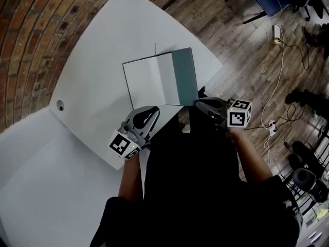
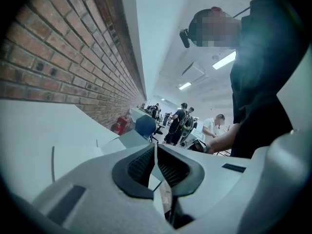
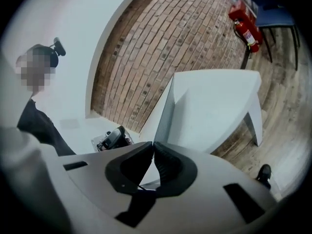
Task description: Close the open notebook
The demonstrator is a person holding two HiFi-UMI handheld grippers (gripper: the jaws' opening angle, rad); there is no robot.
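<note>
notebook: the notebook (image 1: 149,81) lies open on the white table (image 1: 103,40), near the edge closest to us; white pages on the left, teal cover (image 1: 185,76) on the right
right gripper: right gripper (image 1: 198,104) is pinched narrow on the cover's near corner; its own view shows the sheet standing steeply between the pads, so we read the cover as lifted off the table
left gripper: left gripper (image 1: 154,111) sits at the near edge of the left page; jaws nearly together with a thin white edge between the pads; we read it as gripping that side
step: swing the cover over the spine onto the left page
how: we carry the right gripper in an arc about the spine, not straight across; pinch held at the corner so the cover doesn't buckle
left side: we pin it until the cover passes upright, then pull out before the cover lands on the jaws
risk: one-corner grip; the cover can twist or slip; the book can slide toward the table edge if we drag
finish: release only once the cover lies flat
</note>
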